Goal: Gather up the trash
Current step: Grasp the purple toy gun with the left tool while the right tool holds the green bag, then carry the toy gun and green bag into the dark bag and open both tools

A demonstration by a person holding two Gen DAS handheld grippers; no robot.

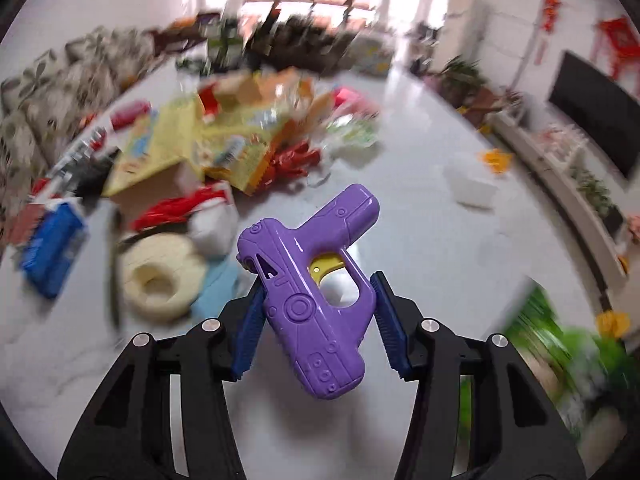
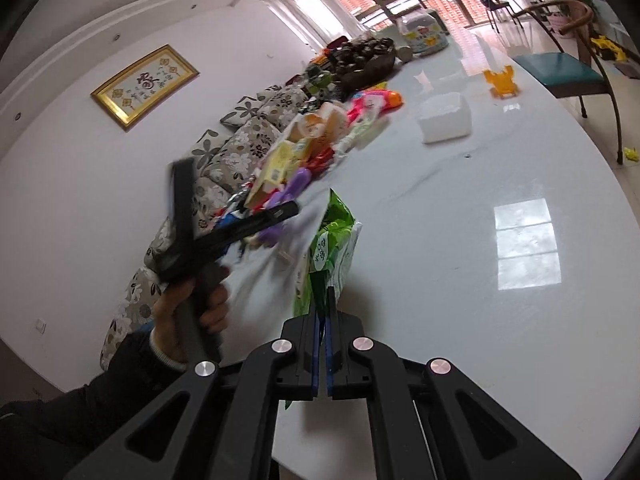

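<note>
Toy gun (image 1: 316,300) | left hand-held gripper (image 1: 318,320) clamps | green bag (image 2: 332,248) | right hand-held gripper (image 2: 323,320) pinches

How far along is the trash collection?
Nothing looks finished. In hand: the left gripper holds a purple toy gun above the table; the right gripper is shut on a green bag. Left: the pile of wrappers and boxes is on the table.
</note>
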